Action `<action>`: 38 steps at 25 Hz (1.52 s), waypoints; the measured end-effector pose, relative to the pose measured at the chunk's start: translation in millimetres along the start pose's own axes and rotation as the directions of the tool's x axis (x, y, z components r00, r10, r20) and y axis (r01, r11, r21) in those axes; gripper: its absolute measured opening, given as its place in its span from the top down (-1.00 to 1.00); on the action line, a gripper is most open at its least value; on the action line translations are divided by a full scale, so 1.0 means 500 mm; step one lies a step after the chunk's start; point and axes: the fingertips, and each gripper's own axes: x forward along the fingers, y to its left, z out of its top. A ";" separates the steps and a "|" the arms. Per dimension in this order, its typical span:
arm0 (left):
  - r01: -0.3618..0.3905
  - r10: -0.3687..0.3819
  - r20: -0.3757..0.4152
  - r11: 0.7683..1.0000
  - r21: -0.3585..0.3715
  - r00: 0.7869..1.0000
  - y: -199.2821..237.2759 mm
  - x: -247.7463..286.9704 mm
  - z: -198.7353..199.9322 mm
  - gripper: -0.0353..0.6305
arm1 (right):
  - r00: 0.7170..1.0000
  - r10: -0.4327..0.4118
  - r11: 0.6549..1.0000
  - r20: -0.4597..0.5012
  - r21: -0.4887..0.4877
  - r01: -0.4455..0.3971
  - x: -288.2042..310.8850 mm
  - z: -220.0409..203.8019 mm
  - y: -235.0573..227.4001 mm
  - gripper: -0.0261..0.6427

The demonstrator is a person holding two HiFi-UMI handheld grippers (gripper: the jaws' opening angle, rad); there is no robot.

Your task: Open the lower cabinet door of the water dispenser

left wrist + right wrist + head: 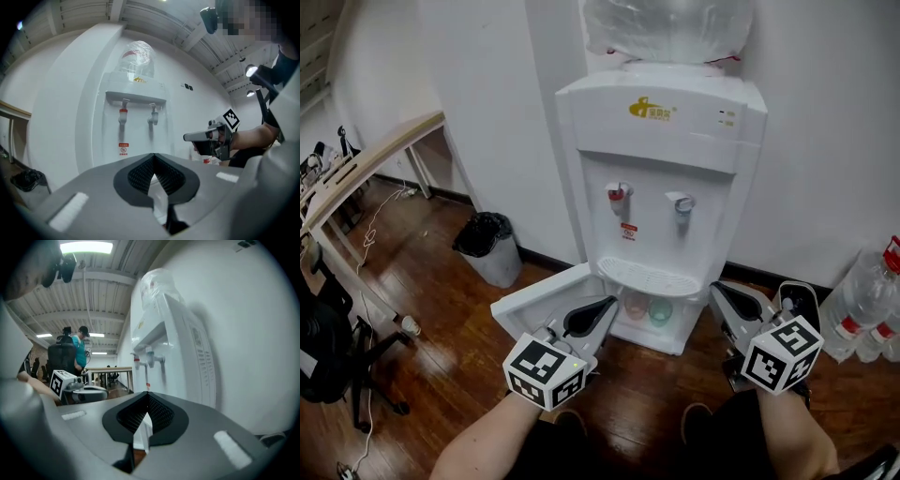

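The lower cabinet door (546, 298) already stands swung out leftward at the foot of the water dispenser (661, 141), so we would back our left gripper (596, 309) away without nudging it, both it and the right gripper (733, 305) clenched empty, the open cabinet (673, 336) holding two cups (636, 307).

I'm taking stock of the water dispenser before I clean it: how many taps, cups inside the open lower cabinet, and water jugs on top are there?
Taps: 2, one red and one grey
Cups: 2, one pinkish and one green
Water jug: 1
Total: 5
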 end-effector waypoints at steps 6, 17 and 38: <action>0.025 -0.022 -0.075 0.999 0.033 0.997 -0.015 0.010 -0.045 0.84 | 0.999 0.032 0.997 0.008 -0.071 -0.031 -0.017 0.000 0.004 0.92; -0.059 0.058 -0.094 0.998 -0.009 0.994 0.016 -0.012 -0.072 0.83 | 0.991 0.136 0.985 0.007 -0.105 -0.134 -0.016 -0.002 0.042 0.91; -0.048 0.071 -0.300 0.995 0.083 0.951 -0.028 0.153 -0.344 0.68 | 0.976 0.215 0.977 0.025 -0.011 -0.215 -0.018 0.004 0.047 0.92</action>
